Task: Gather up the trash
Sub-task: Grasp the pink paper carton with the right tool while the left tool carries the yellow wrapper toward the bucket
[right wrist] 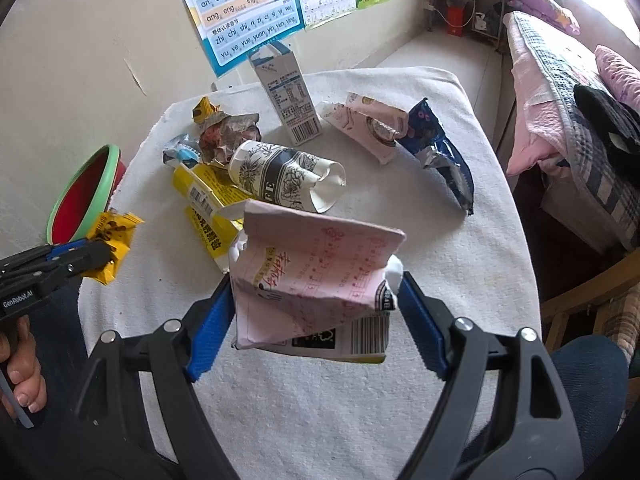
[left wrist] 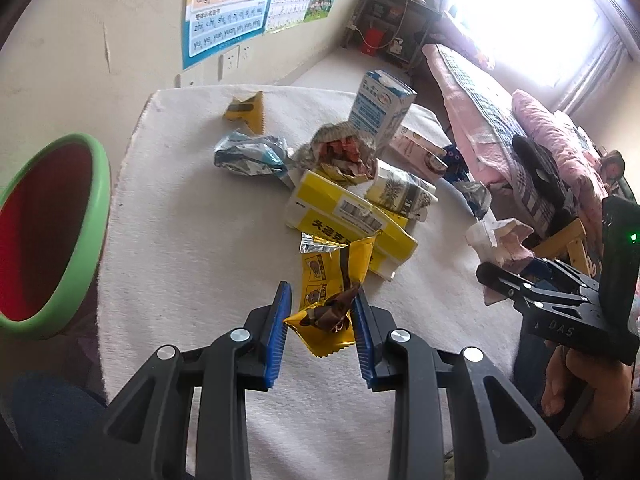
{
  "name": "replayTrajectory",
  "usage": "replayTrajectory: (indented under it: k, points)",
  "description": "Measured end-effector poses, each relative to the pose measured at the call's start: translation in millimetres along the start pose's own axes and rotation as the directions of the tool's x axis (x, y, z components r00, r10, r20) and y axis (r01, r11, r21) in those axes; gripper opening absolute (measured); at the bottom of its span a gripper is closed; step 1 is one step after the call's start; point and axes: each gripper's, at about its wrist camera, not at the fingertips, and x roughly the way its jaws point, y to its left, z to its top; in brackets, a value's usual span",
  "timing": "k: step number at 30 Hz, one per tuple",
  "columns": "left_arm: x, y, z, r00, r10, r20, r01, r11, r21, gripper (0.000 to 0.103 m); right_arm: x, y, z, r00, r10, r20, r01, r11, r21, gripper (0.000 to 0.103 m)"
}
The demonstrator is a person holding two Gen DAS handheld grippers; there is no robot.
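Note:
My left gripper (left wrist: 321, 290) is shut on a yellow snack wrapper (left wrist: 320, 280) and holds it above the white-clothed table (left wrist: 200, 280). The right wrist view shows that same gripper (right wrist: 92, 254) at the left edge with the wrapper (right wrist: 114, 236) in its tips. Between the blue pads of my right gripper (right wrist: 316, 280) is a crushed pink drink carton (right wrist: 312, 276), gripped and lifted off the table (right wrist: 460, 280). A red bin with a green rim (left wrist: 52, 240) stands off the table's left side, and its rim (right wrist: 76, 188) also shows in the right wrist view.
Trash lies across the table: an upright blue-and-white milk carton (right wrist: 288, 96), a yellow box (left wrist: 352, 224), a crushed paper cup (right wrist: 284, 176), crumpled wrappers (left wrist: 344, 152), a second pink carton (right wrist: 368, 124) and a dark blue bag (right wrist: 444, 156). A bed (right wrist: 568, 80) stands to the right.

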Motion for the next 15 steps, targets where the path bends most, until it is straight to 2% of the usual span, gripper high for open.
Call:
replayTrajectory:
  k: [9,15]
  points:
    - [5,16,2,1.000,-0.009,0.022,0.009,0.999,-0.036,0.028,15,11,1,0.999,-0.020,-0.040,0.020,1.000,-0.010,0.078]
    - [9,12,5,0.999,-0.001,0.052,0.000,1.000,0.014,0.028,20,17,10,0.998,-0.037,-0.056,0.037,0.999,0.005,0.078]
